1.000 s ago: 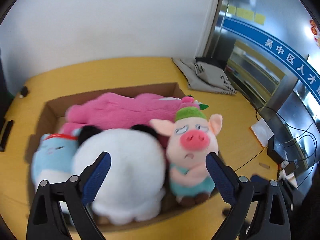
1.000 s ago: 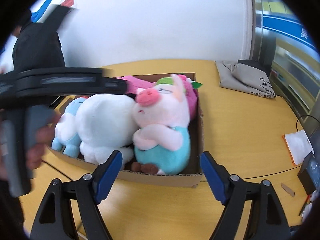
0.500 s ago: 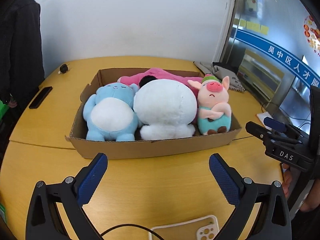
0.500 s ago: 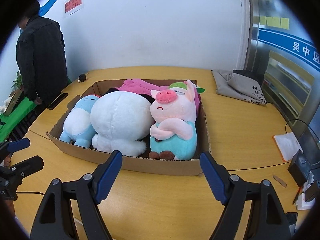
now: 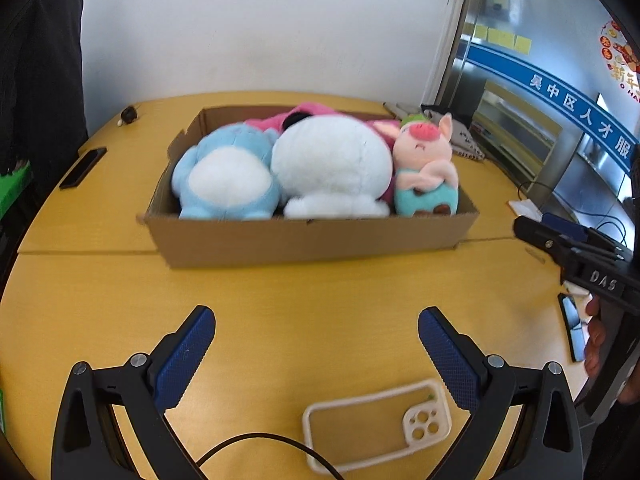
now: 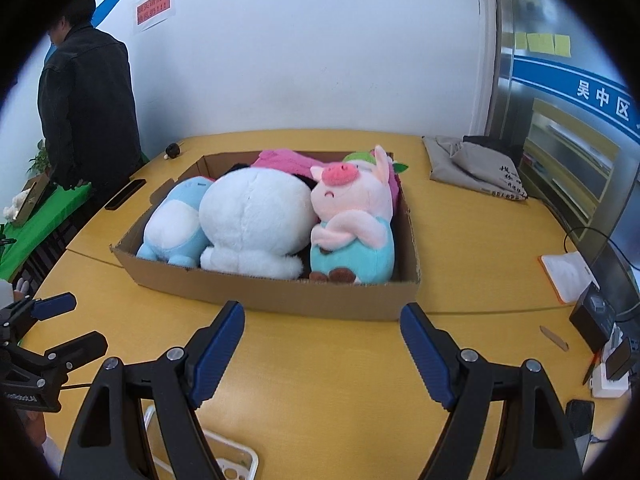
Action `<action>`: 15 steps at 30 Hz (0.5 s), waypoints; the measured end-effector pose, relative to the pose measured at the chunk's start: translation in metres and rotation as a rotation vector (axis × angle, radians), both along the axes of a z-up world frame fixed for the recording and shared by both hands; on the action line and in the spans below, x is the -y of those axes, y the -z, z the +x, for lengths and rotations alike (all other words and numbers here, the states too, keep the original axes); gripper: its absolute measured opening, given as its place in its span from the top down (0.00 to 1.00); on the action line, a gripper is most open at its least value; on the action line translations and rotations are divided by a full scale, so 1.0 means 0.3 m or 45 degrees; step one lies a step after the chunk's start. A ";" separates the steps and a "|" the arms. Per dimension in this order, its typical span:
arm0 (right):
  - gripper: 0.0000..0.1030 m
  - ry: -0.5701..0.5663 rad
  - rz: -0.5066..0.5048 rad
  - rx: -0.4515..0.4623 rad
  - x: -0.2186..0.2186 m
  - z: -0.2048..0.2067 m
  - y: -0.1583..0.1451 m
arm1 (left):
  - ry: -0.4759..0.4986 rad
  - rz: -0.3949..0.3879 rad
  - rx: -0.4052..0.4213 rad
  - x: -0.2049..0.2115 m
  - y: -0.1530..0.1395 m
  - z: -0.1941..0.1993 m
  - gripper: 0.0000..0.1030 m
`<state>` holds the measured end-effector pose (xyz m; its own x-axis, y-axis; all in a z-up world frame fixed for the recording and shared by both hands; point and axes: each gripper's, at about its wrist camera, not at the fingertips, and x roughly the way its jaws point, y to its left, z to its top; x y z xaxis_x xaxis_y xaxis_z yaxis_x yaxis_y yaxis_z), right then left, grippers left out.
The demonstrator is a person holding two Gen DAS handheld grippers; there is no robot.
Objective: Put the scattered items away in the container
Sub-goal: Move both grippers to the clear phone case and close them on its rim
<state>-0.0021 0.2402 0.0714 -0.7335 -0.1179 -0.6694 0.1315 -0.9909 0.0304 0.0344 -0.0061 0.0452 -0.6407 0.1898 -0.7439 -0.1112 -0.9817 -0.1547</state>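
Observation:
A cardboard box [image 5: 312,240] [image 6: 280,296] sits on the yellow table and holds a blue plush [image 5: 228,176] [image 6: 176,224], a big white plush [image 5: 332,164] [image 6: 256,220], a pink pig plush [image 5: 424,168] [image 6: 352,216] and a pink plush [image 5: 312,114] [image 6: 280,158] behind them. My left gripper [image 5: 316,328] is open and empty, above the table in front of the box. My right gripper [image 6: 322,320] is open and empty, just before the box's front wall. Each gripper shows at the edge of the other's view.
A white phone case [image 5: 376,424] [image 6: 232,460] and a black cable [image 5: 256,444] lie near me. A black phone [image 5: 82,168] [image 6: 126,194] lies at the left, grey bags [image 6: 472,168] at the back right, chargers and cords [image 6: 600,320] at the right. A person [image 6: 88,96] stands at the far left.
Both grippers have drawn back from the box, open and empty throughout. The left one backed away farthest, from right over the plushes to the near table.

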 end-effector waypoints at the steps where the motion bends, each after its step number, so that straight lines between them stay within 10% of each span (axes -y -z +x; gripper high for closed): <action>1: 0.22 0.002 -0.012 0.029 -0.007 0.016 0.023 | 0.000 0.001 0.026 0.013 0.024 0.020 0.00; 9: 0.23 -0.032 -0.027 0.379 0.048 0.112 0.281 | 0.053 0.048 0.263 0.027 0.225 0.090 0.02; 15: 0.25 -0.070 0.013 0.509 0.122 0.131 0.412 | 0.010 0.016 0.391 0.000 0.329 0.072 0.28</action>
